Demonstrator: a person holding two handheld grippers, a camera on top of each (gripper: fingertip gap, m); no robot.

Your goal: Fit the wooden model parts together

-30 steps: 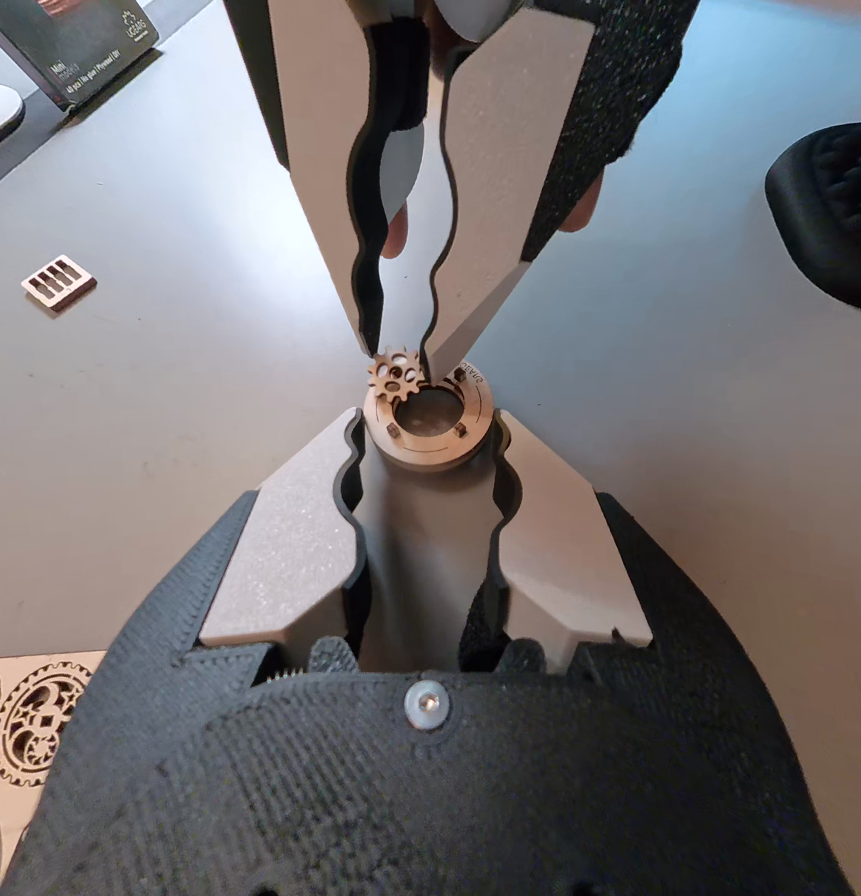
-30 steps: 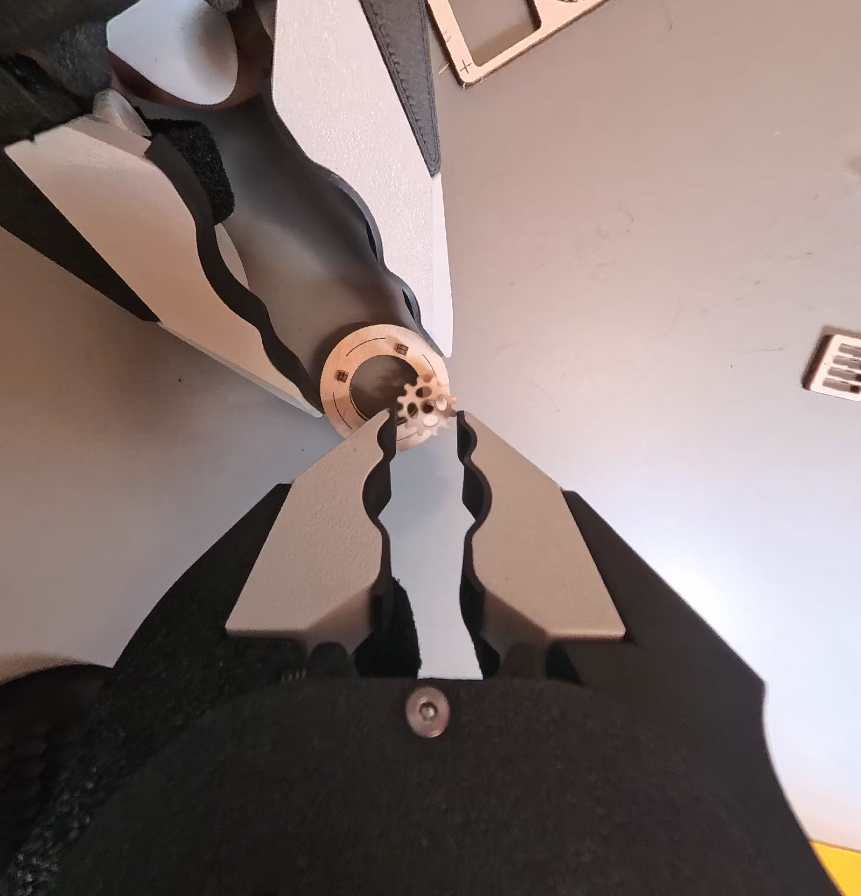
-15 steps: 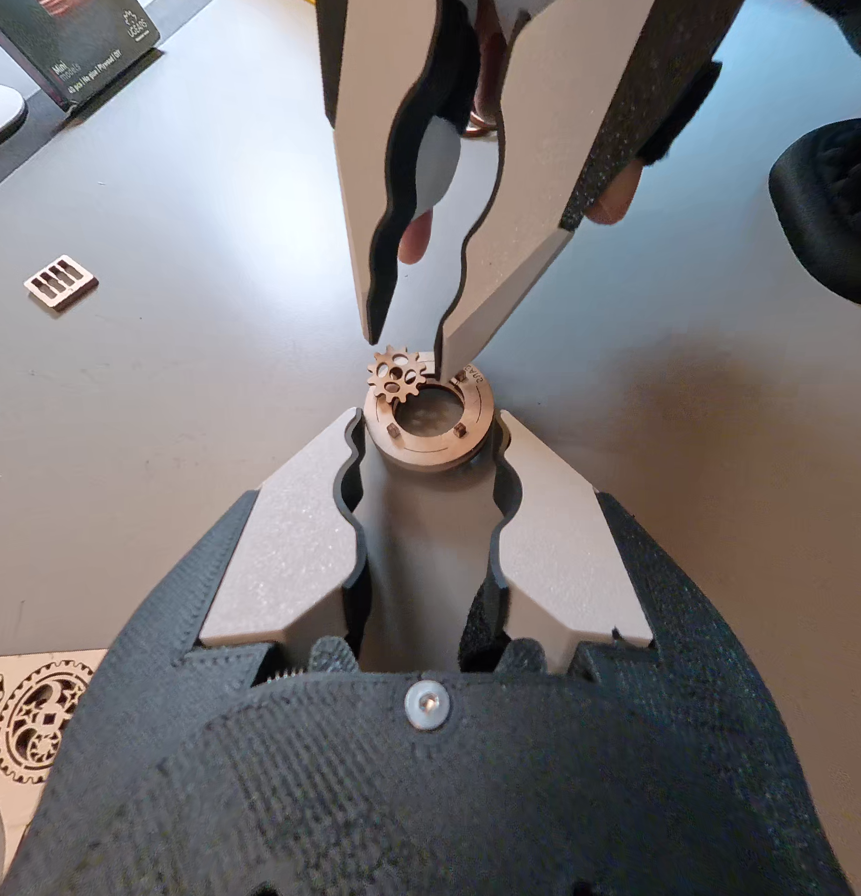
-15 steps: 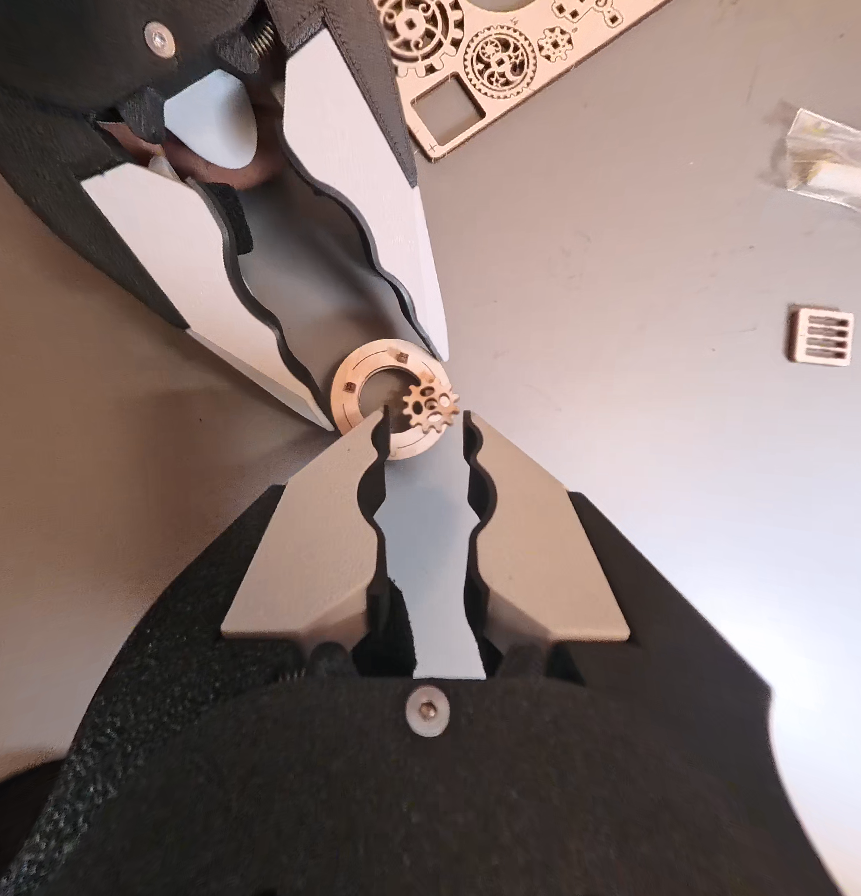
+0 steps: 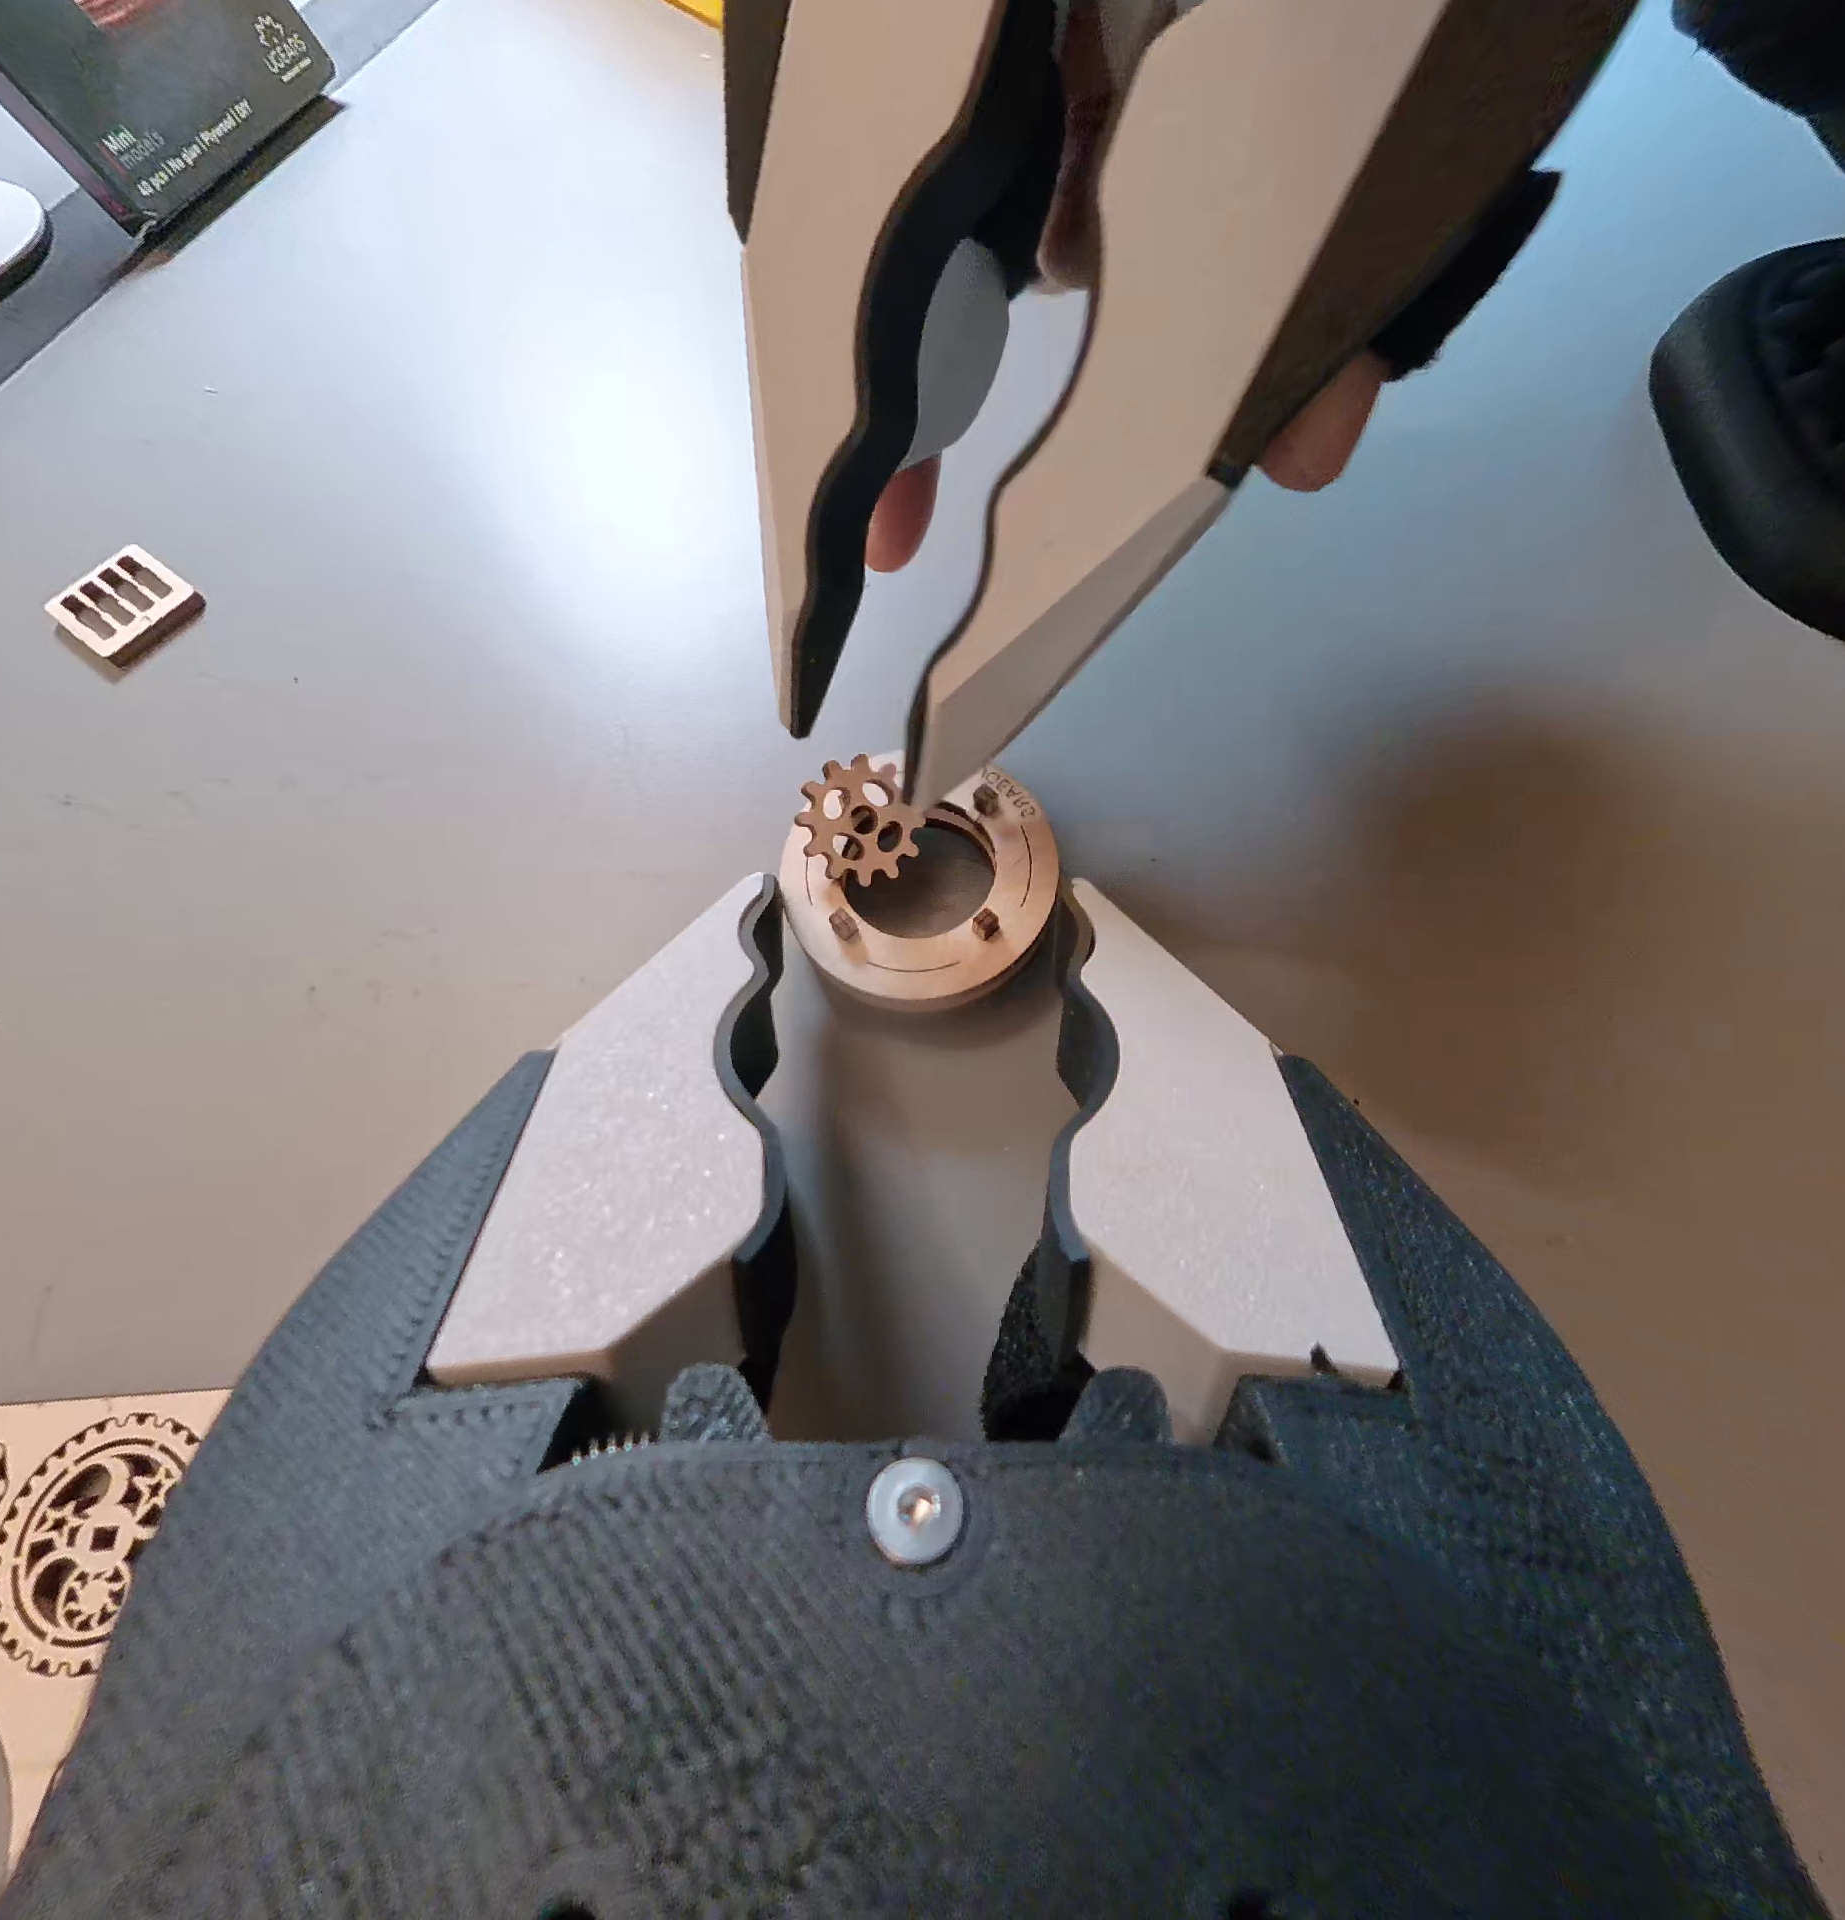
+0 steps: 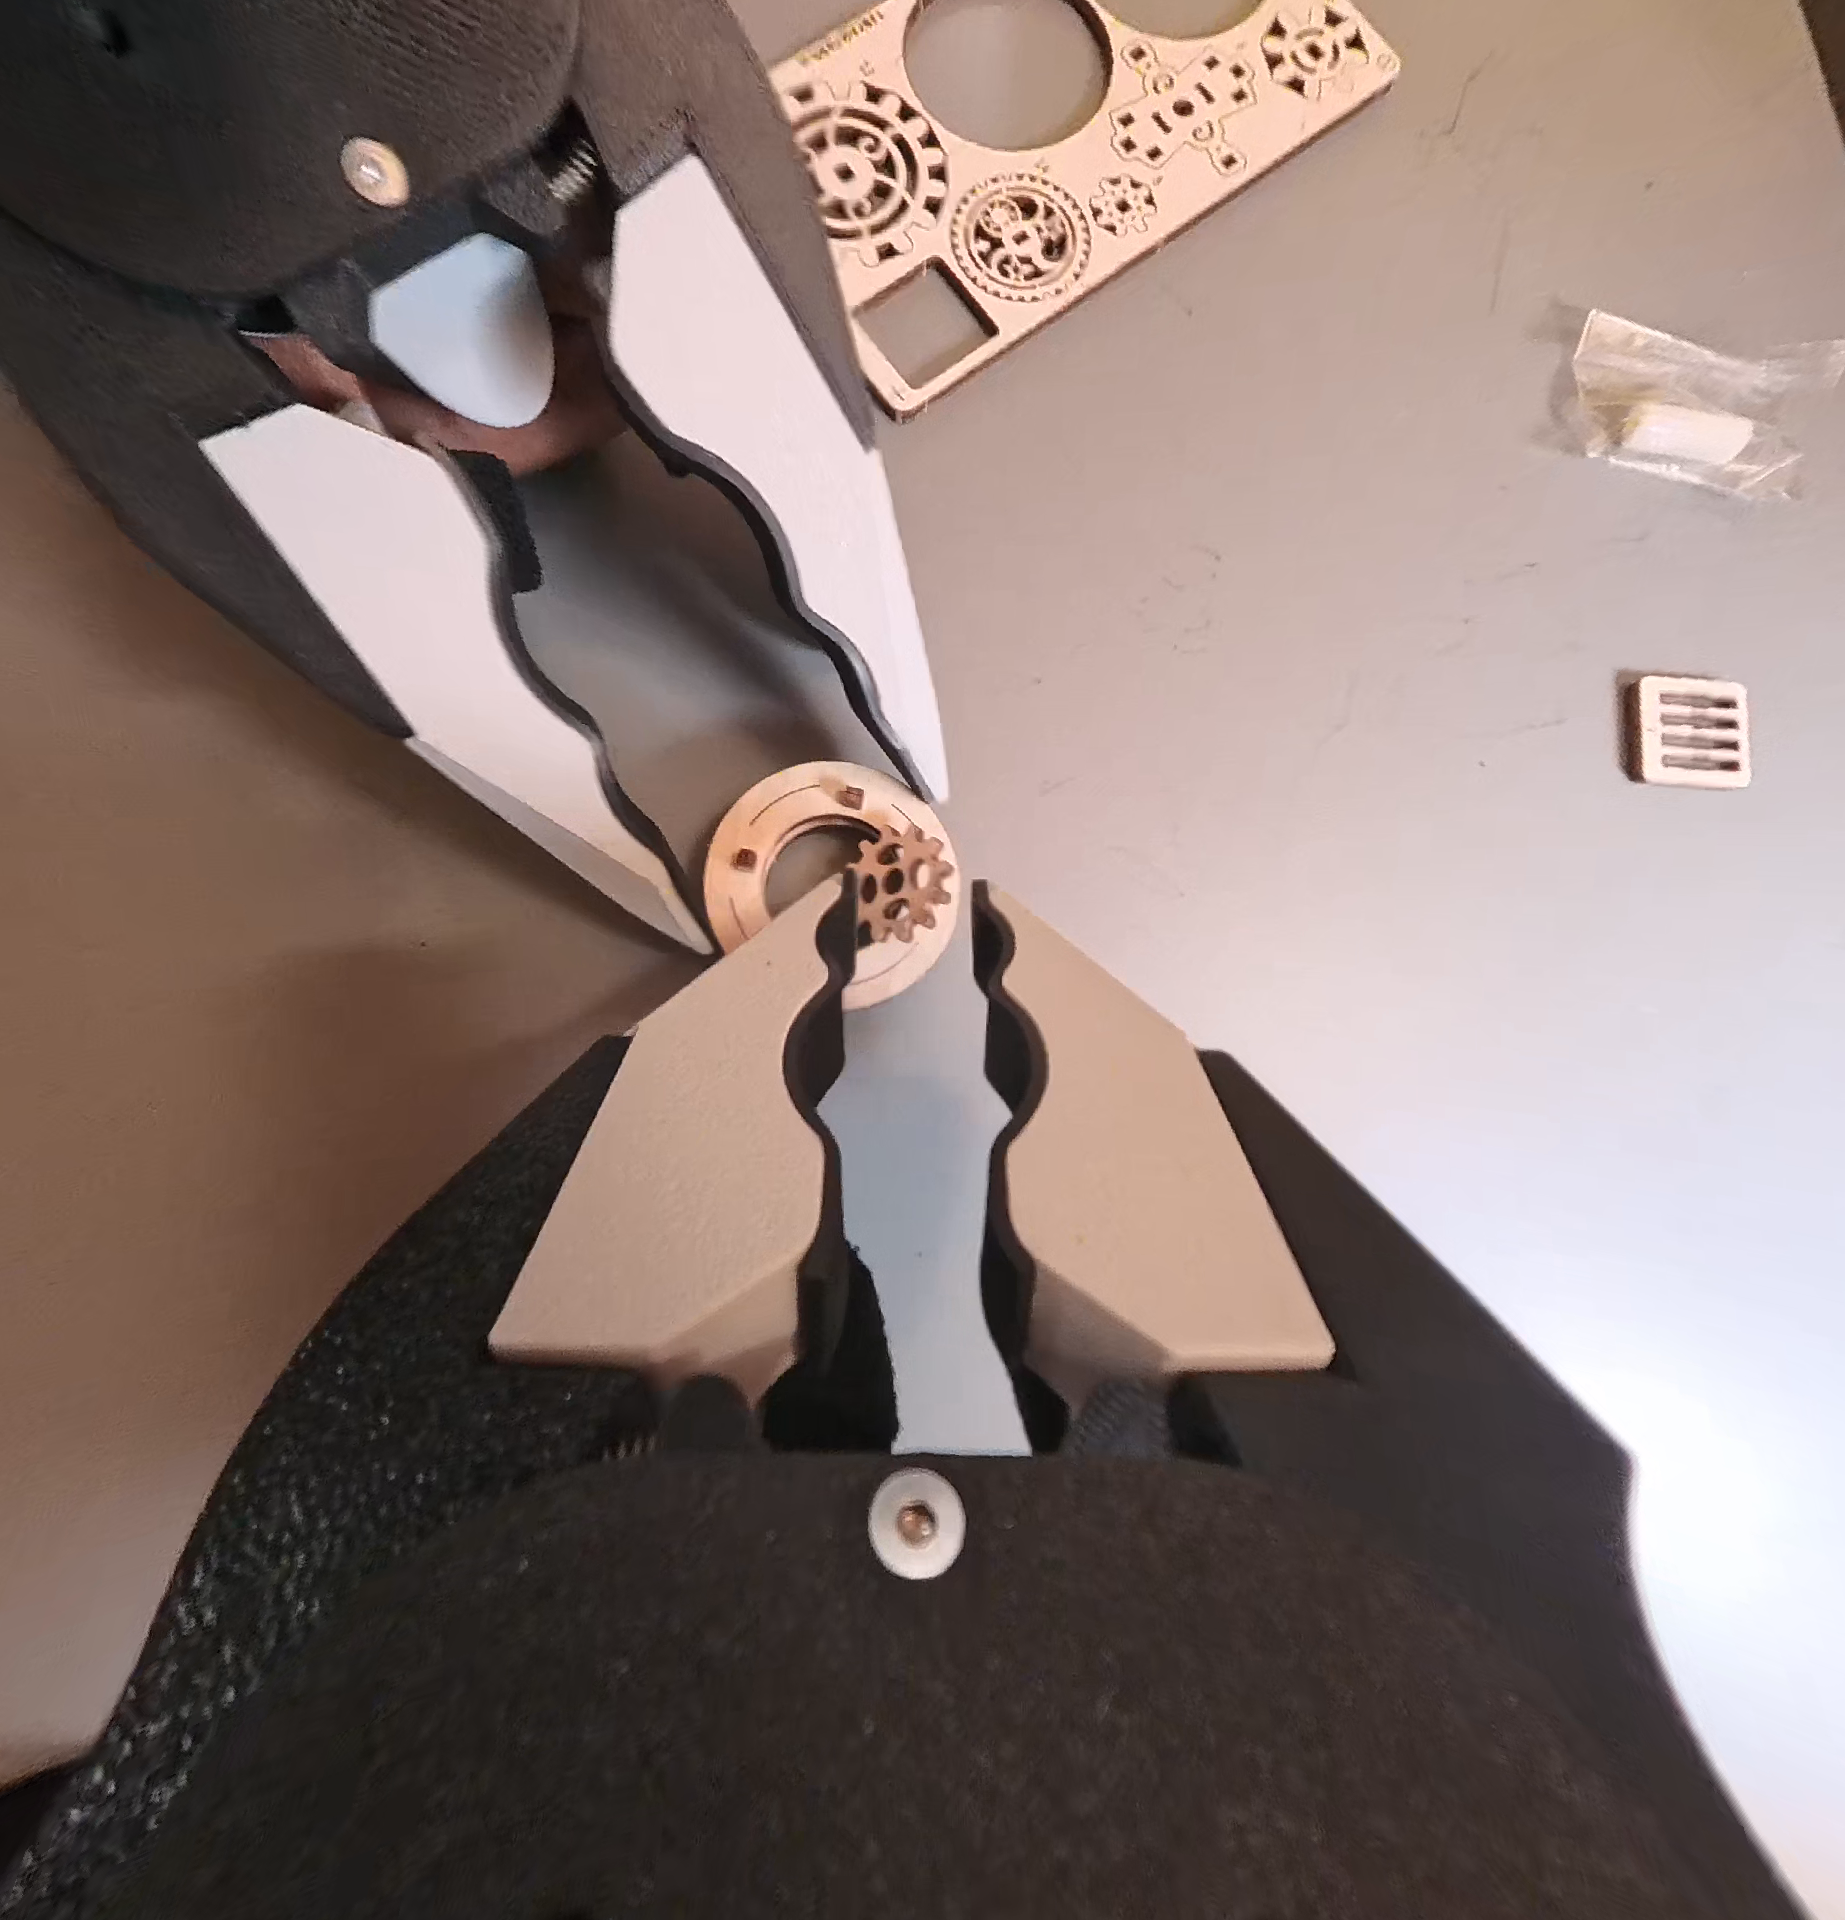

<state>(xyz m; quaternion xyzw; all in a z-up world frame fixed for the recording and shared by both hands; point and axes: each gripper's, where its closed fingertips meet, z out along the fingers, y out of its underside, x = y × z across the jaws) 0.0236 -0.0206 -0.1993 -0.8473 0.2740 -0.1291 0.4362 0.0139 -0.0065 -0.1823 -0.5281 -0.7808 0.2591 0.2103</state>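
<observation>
My left gripper [image 5: 923,894] is shut on a flat wooden ring [image 5: 928,966] and holds it by its edges just above the grey table. A small wooden gear [image 5: 858,821] lies on the ring's far left rim, partly over the centre hole. My right gripper [image 5: 861,758] comes down from the far side, open, with one fingertip touching the gear and the other just above it. In the right wrist view the gear [image 6: 902,873] sits between my right gripper's [image 6: 913,888] fingertips on the ring [image 6: 752,894], and the left gripper [image 6: 814,862] reaches in from the upper left.
A wooden sheet of uncut gears [image 6: 1053,187] lies beyond the left gripper, also at the bottom left of the left wrist view [image 5: 56,1538]. A small slotted wooden piece [image 6: 1687,727], a clear plastic bag [image 6: 1687,416], a dark box [image 5: 170,94] and a black padded object [image 5: 1791,436] lie around. The grippers are tip to tip, or close to it.
My right gripper has let go of the gear, opened a little and drawn back upward. The gear stays on the ring's rim. The left gripper and ring have not moved.
</observation>
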